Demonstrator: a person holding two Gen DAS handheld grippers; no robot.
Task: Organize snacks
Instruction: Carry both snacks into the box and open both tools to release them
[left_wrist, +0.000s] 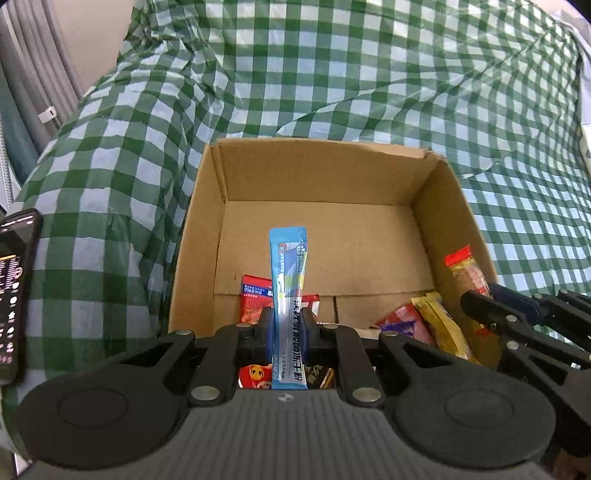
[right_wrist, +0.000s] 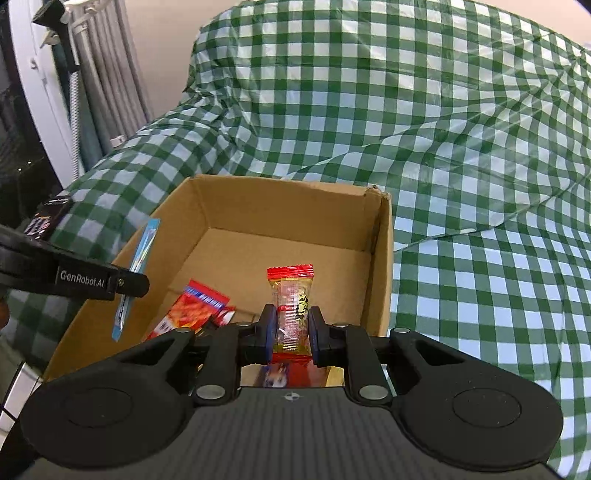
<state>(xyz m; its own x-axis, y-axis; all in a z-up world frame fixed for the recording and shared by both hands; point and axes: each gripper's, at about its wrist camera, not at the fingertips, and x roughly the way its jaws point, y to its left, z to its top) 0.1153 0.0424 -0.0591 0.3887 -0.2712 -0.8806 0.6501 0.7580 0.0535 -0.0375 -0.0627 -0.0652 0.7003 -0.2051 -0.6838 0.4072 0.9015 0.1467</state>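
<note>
An open cardboard box (left_wrist: 317, 177) (right_wrist: 380, 258) stands on a green-checked cloth. My left gripper (left_wrist: 287, 321) is shut on a long blue stick sachet (left_wrist: 288, 280), held upright over the box's near end; the sachet (right_wrist: 138, 266) and left gripper (right_wrist: 133, 283) also show at the left of the right wrist view. My right gripper (right_wrist: 291, 325) is shut on a red-ended clear snack bar (right_wrist: 291, 306) above the box; that bar (left_wrist: 467, 273) appears at the right of the left wrist view. Red snack packets (left_wrist: 255, 299) (right_wrist: 195, 306) lie on the box floor.
A yellow packet (left_wrist: 443, 325) and a pink-purple one (left_wrist: 402, 321) lie in the box's near right corner. A phone (left_wrist: 14, 295) sits at the left edge. Grey curtains (right_wrist: 99, 74) hang behind the cloth-covered surface (right_wrist: 406, 110).
</note>
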